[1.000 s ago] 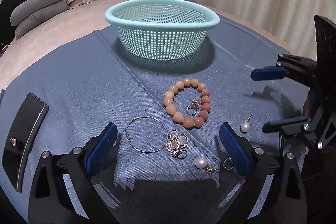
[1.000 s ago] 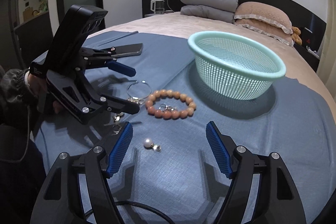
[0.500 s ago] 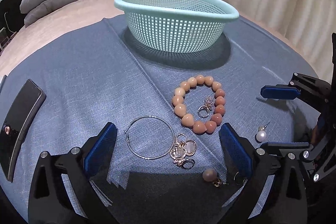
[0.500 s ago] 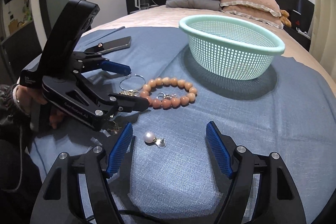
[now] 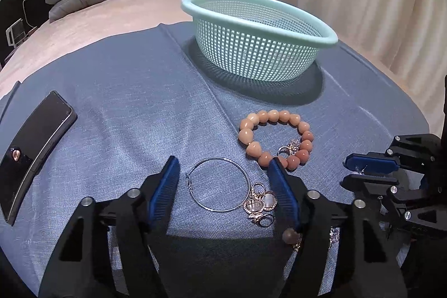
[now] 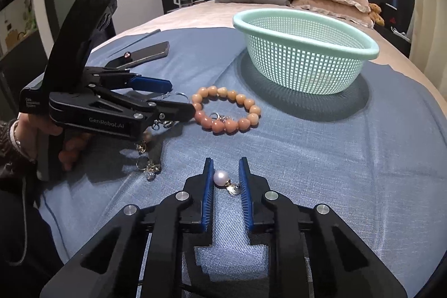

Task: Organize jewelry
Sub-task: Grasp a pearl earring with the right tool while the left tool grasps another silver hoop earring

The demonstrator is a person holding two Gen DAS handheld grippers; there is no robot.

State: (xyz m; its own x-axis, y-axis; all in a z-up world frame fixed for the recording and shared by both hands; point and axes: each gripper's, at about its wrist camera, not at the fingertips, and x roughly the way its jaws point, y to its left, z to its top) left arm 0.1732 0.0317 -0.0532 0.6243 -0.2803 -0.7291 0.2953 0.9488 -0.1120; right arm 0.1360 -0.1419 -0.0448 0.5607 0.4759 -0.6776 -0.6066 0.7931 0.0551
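R gripper (image 6: pixel 225 180) closing round pearl earring (image 6: pixel 220 177), pads not yet pinching; L gripper (image 5: pixel 223 186) closing round hoop (image 5: pixel 218 184). Squeeze gently, lift straight, then basket (image 6: pixel 304 27).

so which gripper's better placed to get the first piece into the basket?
Right gripper: its jaws are closing around the pearl earring. Left gripper is closing too, but only straddles the hoop and charms. Basket looks empty.
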